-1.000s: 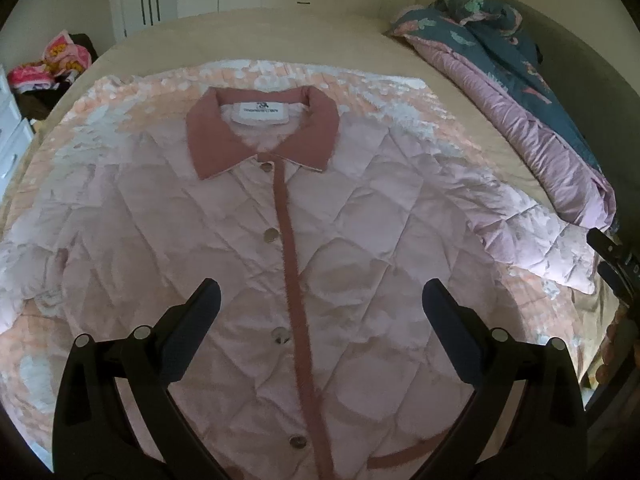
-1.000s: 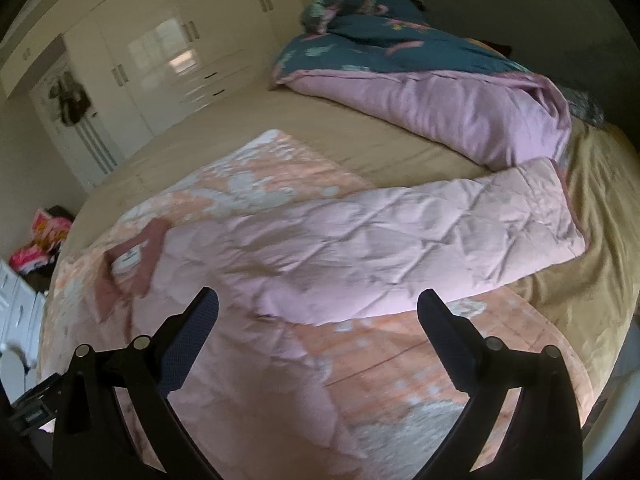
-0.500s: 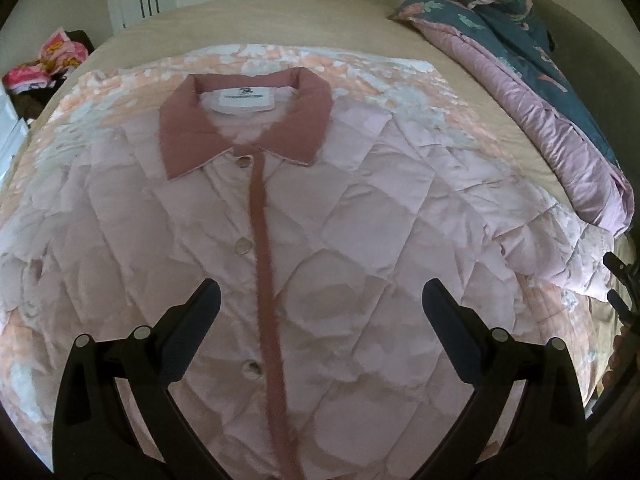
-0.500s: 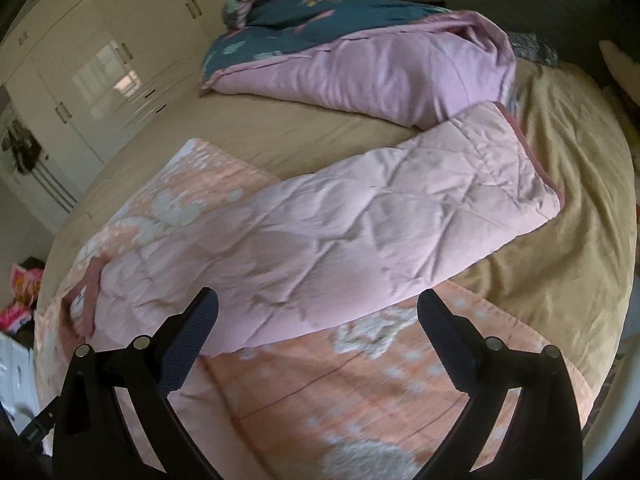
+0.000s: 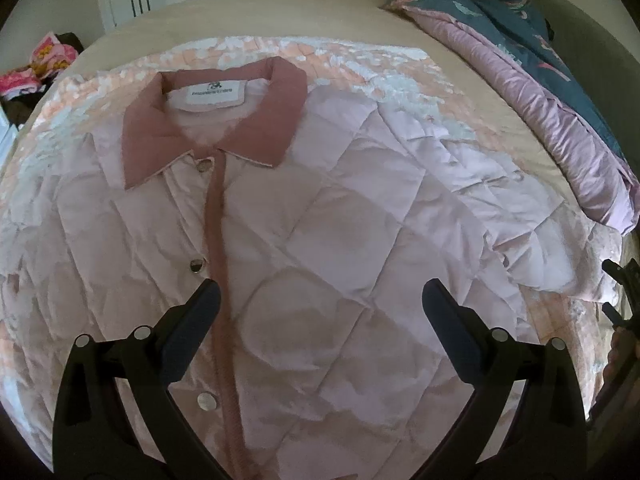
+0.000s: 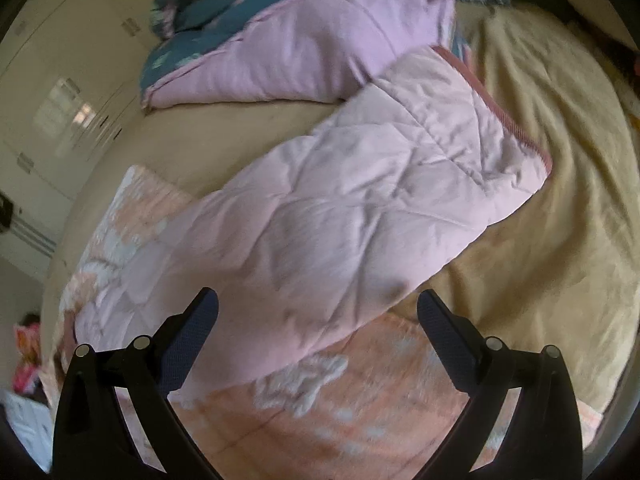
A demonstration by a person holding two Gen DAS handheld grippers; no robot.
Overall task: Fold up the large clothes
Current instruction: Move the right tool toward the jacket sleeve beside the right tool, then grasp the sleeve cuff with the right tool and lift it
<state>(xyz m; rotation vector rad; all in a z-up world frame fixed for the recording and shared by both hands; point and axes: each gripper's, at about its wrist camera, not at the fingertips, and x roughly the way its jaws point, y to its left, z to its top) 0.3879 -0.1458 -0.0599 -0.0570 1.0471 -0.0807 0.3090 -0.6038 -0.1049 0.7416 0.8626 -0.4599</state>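
A pale pink quilted jacket (image 5: 340, 240) lies flat and buttoned on the bed, front up, with a dusty-rose collar (image 5: 224, 120) at the far end and a rose placket down its middle. My left gripper (image 5: 320, 300) hovers open over the jacket's chest, just right of the placket, holding nothing. In the right wrist view the jacket's sleeve (image 6: 340, 208) stretches out diagonally toward its rose-trimmed cuff (image 6: 500, 112). My right gripper (image 6: 318, 308) hangs open above the sleeve's lower edge, empty. The right gripper's edge (image 5: 622, 280) also shows at the far right of the left wrist view.
The jacket rests on a peach and white patterned blanket (image 5: 360, 52) over a tan bedsheet (image 6: 540, 220). A bunched lilac and teal duvet (image 5: 540, 92) lies along the bed's right side. White wardrobes (image 6: 60, 100) stand beyond the bed. Bright clothes (image 5: 44, 64) are piled at the far left.
Both grippers have moved forward and lower. The left one has come closer to the jacket's collar and chest. The right one has closed in on the sleeve, swinging toward the cuff.
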